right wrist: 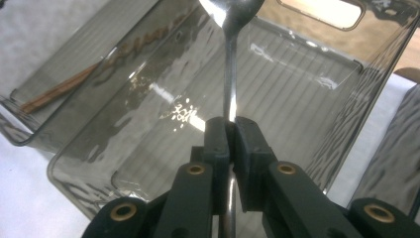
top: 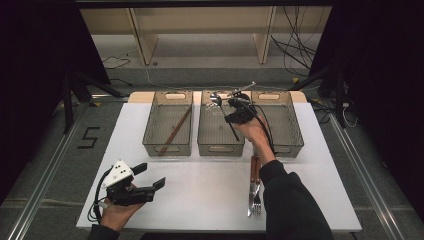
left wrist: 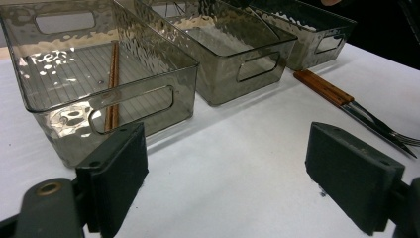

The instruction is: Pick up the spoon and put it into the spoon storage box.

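My right gripper [top: 231,116] hangs over the middle bin [top: 212,141], shut on the handle of a metal spoon [top: 216,99]. In the right gripper view the two pads [right wrist: 218,141] pinch the spoon [right wrist: 230,74] by its stem, and its bowl points away over the bin's ribbed floor [right wrist: 277,84]. My left gripper [top: 150,176] rests low at the table's near left corner, open, with nothing between its jaws. In the left gripper view the left gripper [left wrist: 233,173] has only bare white table between its wide-apart pads.
Three smoky clear bins stand in a row: the left bin [top: 167,142] holds brown chopsticks [top: 176,129], and the right bin [top: 292,135] stands beside the middle one. A wooden-handled knife and fork [top: 254,187] lie on the white table [top: 200,195] near my right forearm.
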{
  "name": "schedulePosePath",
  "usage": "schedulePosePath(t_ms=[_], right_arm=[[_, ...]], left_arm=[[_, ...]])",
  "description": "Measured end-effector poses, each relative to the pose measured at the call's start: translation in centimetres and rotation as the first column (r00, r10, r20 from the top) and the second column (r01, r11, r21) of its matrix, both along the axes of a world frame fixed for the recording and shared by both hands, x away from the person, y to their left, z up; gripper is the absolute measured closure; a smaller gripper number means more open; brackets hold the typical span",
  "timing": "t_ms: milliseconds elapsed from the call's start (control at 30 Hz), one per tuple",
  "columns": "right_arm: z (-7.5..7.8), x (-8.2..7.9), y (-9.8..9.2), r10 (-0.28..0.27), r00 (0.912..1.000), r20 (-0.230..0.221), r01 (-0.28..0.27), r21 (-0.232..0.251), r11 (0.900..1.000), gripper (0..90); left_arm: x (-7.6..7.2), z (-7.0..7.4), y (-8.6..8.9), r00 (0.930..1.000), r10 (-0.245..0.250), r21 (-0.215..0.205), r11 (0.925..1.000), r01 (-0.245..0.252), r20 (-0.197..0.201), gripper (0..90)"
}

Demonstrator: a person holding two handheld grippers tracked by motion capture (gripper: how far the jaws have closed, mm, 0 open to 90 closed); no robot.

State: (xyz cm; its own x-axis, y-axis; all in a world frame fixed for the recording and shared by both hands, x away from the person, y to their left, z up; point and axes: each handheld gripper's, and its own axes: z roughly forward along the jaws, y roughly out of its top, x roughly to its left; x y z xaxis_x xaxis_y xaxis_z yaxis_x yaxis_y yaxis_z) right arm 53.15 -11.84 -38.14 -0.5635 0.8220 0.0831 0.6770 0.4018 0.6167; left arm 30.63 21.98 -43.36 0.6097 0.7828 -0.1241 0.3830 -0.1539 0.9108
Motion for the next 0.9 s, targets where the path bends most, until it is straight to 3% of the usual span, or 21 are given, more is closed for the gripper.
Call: schedulePosePath(t_ms=[233,900], right_arm=[[-1.3,0.5,0.3,-0.027,0.9986,-0.045,0.026,-0.029,0.999,85.0],[-4.0,0.3,0.6,-0.034,0.9908,-0.131,0.025,-0.067,0.997,83.9]], left_arm=[[-0.1,0.0,0.2,0.9999,-0.001,-0.010,0.9999,0.001,0.011,16.2],[-0.1,0.0,0.2,1.0000,-0.001,-0.018,0.9998,0.001,0.009,16.2]])
